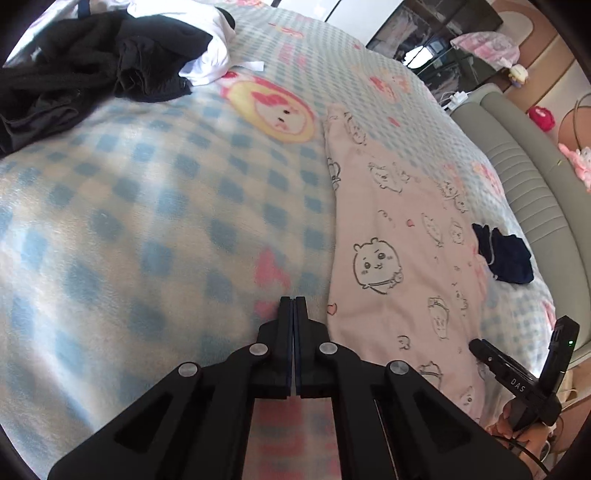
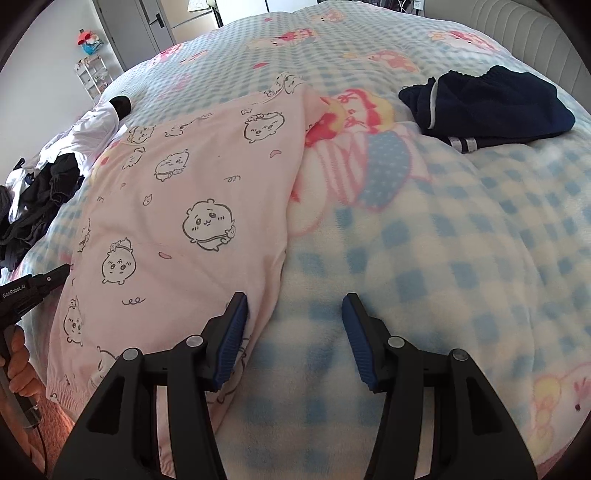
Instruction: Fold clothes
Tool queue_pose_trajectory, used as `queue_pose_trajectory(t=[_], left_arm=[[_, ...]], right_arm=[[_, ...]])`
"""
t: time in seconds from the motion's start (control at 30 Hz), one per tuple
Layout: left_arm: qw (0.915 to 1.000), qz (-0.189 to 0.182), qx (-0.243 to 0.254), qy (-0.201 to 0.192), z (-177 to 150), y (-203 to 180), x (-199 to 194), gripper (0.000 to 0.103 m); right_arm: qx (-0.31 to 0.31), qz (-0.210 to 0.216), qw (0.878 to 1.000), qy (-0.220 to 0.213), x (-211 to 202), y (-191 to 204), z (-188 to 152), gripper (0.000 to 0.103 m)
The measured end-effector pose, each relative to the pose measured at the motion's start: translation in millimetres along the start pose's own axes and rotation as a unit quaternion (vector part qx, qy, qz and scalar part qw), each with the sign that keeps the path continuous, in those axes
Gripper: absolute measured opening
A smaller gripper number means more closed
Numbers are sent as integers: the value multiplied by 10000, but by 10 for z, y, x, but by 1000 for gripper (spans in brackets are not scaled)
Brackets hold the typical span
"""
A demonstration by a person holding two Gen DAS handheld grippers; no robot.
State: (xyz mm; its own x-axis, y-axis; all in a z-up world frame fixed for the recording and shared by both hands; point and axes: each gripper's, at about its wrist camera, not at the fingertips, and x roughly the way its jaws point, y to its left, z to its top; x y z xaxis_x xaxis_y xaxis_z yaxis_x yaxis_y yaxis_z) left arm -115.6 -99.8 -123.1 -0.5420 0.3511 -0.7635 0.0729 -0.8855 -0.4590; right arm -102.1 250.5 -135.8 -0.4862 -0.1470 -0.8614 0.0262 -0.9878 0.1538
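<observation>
The pink pyjama garment [image 2: 177, 221] is lying flat on the bed's checked blanket [image 2: 424, 258], its waistband reaching toward the near edge. The left tool [image 1: 293, 301] is hovering just beside its left side, jaws pressed together on nothing. The right tool [image 2: 293, 306] is standing wide open and empty, its left finger [image 2: 231, 343] sitting over the garment's right edge. A folded navy garment [image 2: 491, 107] is lying well apart, toward the headboard [image 2: 517, 22].

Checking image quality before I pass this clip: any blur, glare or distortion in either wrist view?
Left wrist view: strong fisheye bend, dark vignette corners; checked blanket smeared soft, pink garment fairly sharp, window area top right washed out. Right wrist view: same fisheye curve, blanket soft, garment print crisp, even daylight, no hard shadows.
</observation>
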Motion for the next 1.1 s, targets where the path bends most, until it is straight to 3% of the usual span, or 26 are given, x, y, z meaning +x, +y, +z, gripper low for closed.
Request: queue_pose_trajectory(t=[0.13,0.2,0.23,0.3,0.37,0.47,0.5,0.57,0.63,0.8,0.9,0.97,1.03,1.1], left_arm=[[9955,-700,629,-136,-172,-400,-273,6],[9910,-983,908,-23,-297,-628,-274,25],[9896,-1025,1001,83,-358,-712,-221,38],[9881,-938,1177,328,-483,-829,-79,38],[9874,-593,1327,624,-602,-865,71,38],[9873,-394,1372,703,-709,-757,92,37],[9881,-413,1309,693,-725,-702,64,37],[9906,-544,1085,624,-727,-595,-33,33],[9921,-605,1026,398,-723,-592,-150,33],[9858,-813,1450,227,-761,-912,-264,33],[9816,-784,1699,387,-798,-1079,-168,33],[9804,-574,1780,616,-873,-1075,-35,33],[9804,-362,1751,825,-953,-994,99,33],[9831,-545,1544,818,-953,-892,74,33]], right_arm=[[506,921,9945,-8,-261,-96,-132,54],[534,1354,9893,86,-323,-35,-211,54],[394,1354,9899,111,-339,39,-261,54],[129,1198,9925,209,-323,152,-376,53],[97,858,9955,382,-255,171,-501,51],[351,381,9982,298,-262,45,-574,41],[405,229,9986,257,-291,-2,-575,30],[567,180,9982,69,-421,-108,-568,34],[650,343,9973,-87,-561,-173,-565,51],[136,1029,9946,36,-616,128,-573,53],[109,882,9960,117,-537,265,-623,53],[130,803,9966,101,-473,300,-651,53],[-10,477,9987,187,-382,331,-656,52],[42,39,9996,270,-342,256,-663,48]])
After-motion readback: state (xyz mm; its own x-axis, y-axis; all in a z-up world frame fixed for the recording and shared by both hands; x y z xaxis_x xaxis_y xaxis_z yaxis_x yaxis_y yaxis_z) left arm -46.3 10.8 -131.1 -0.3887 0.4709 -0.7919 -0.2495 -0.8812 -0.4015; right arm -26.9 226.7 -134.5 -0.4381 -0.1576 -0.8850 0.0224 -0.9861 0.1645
